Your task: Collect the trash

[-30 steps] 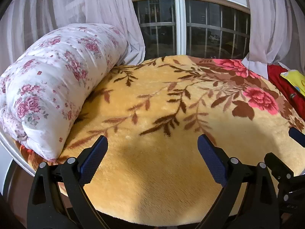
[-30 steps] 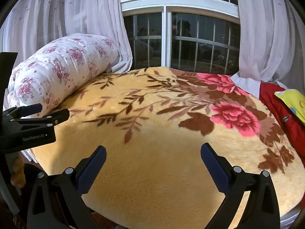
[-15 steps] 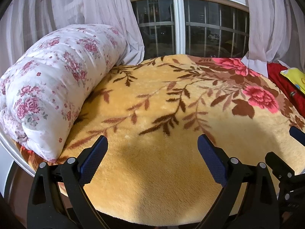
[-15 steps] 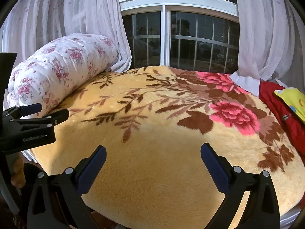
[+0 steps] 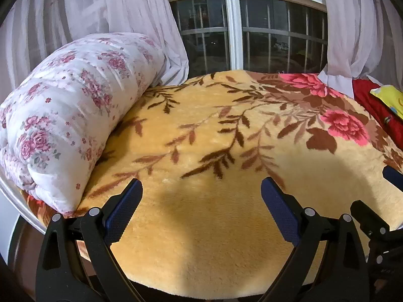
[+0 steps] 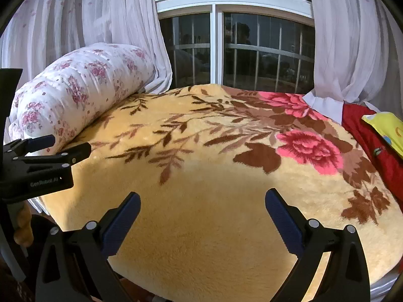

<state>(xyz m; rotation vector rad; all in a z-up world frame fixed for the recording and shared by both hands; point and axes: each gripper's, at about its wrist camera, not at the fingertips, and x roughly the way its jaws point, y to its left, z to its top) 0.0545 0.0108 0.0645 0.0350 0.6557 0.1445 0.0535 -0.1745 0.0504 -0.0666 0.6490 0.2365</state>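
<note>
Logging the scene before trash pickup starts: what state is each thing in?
Left claw: open, holding nothing.
Right claw: open, holding nothing.
Floral quilt: rolled up, lying at the bed's left edge.
Yellow floral blanket: spread flat over the bed.
Curtains: drawn aside.
Yellow packet: lying on red cloth.

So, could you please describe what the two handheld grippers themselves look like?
Both the left gripper and the right gripper are matte black plastic frames with silver rivets and dark blue textured finger pads. The left one's body carries small white "GenRobot.AI" lettering in the right wrist view. No cables or sleeves show.
</note>
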